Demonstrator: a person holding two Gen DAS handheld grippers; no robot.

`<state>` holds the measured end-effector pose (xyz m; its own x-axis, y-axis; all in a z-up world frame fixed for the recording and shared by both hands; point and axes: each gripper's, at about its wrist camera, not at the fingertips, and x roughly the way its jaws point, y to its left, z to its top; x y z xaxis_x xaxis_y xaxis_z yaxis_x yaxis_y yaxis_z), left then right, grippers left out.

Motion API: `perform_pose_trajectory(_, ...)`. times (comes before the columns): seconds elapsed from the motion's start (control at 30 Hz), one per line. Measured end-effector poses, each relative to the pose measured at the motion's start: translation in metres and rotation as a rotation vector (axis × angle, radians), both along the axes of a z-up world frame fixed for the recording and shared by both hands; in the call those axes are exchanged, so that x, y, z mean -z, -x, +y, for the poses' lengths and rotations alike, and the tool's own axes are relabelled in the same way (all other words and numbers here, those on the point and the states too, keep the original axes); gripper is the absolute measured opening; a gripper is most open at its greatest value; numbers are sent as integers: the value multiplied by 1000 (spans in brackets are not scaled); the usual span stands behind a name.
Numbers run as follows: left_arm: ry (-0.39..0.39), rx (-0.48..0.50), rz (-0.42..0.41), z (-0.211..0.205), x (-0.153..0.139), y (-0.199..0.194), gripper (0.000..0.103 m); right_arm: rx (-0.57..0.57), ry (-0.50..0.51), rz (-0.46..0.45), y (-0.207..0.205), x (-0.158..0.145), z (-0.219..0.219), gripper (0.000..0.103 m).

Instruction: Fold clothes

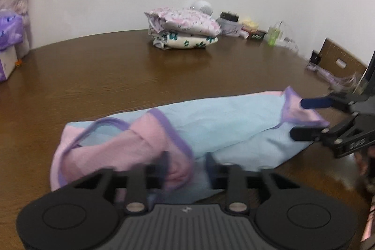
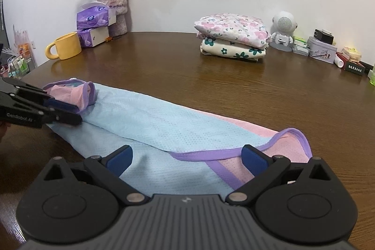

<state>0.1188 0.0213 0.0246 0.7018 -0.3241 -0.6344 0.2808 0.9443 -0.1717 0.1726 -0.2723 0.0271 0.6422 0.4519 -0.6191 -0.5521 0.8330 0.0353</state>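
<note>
Wooden table [image 1: 98, 76] is carrying everything, and from the left wrist view a pale blue garment [image 1: 222, 123] with pink panels and purple trim is lying stretched across its near part. Left gripper [image 1: 186, 163] is sitting low at the bunched pink end, its jaws partly apart with a fold of pink cloth between them; the picture is blurring there, so I cannot tell whether the pads are pressing on it. Right gripper [image 1: 296, 118] is reaching in from the right edge at the garment's other end, jaws apart, one finger above the pink corner and one below it. Farther back, a stack [image 1: 184, 28] of folded floral clothes is resting near the wall. From the right wrist view, the garment [image 2: 150, 118] is running from far left to near right, the right gripper [image 2: 186, 156] hovering over its trimmed end with jaws spread wide and nothing between them. Left gripper [image 2: 64, 111] is coming in from the left edge at the bunched pink end. Behind, the stack [image 2: 233, 36] is sitting beside a small white robot figure [image 2: 283, 29], well apart from a yellow mug [image 2: 66, 46], tissue boxes [image 2: 95, 25] and a vase [image 2: 114, 6] of flowers.
</note>
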Motion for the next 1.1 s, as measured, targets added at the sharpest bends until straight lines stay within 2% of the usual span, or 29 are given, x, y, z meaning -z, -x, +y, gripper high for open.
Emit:
perform_pose_trajectory(0.07, 40, 4, -34, 10, -10, 12, 62, -4, 1, 1, 1, -1, 2, 101)
perform_pose_trajectory(0.2, 93, -49, -84, 41, -32, 31, 64, -33, -48, 23, -2, -8, 5, 101)
perform_pose_trajectory(0.23, 85, -73, -86, 50, -35, 32, 64, -48, -67, 27, -3, -12, 8, 101)
perform_pose_trajectory(0.33, -30, -136, -81, 69, -43, 19, 61, -129, -124, 57, -13, -24, 26, 99)
perform_pose_trajectory(0.37, -71, -131, -76, 73, -44, 10, 59, -164, -137, 70, -17, -28, 35, 96)
perform_pose_trajectory(0.47, -142, -44, -14, 73, -41, -20, 45, -270, -136, 105, -28, -34, 68, 84)
perform_pose_trajectory(0.6, -247, 115, 67, 57, -27, -52, 42, -369, -86, 159, -39, -29, 115, 72)
perform_pose_trajectory(0.63, -286, 135, 72, 53, -23, -57, 37, -380, -66, 171, -42, -26, 125, 69)
perform_pose_trajectory(0.7, -351, 157, 70, 48, -16, -65, 13, -398, -29, 198, -48, -22, 142, 64)
perform_pose_trajectory(0.73, -361, 168, 68, 47, -15, -68, 2, -403, -14, 213, -52, -19, 148, 58)
perform_pose_trajectory(0.8, -354, 169, 45, 45, -15, -70, 1, -414, 0, 244, -55, -16, 156, 41)
perform_pose_trajectory(0.83, -348, 149, 28, 45, -17, -70, 1, -422, 0, 255, -55, -14, 159, 20)
perform_pose_trajectory(0.87, -341, 124, 10, 46, -18, -71, 1, -430, 0, 266, -54, -13, 162, 6)
perform_pose_trajectory(0.97, -283, 31, -26, 55, -23, -70, 1, -437, 19, 236, -48, -16, 164, 6)
perform_pose_trajectory(1.03, -240, 1, -15, 60, -23, -70, 2, -439, 34, 219, -44, -18, 164, 6)
perform_pose_trajectory(1.1, -191, -11, 15, 65, -25, -71, 11, -433, 63, 212, -42, -17, 166, 6)
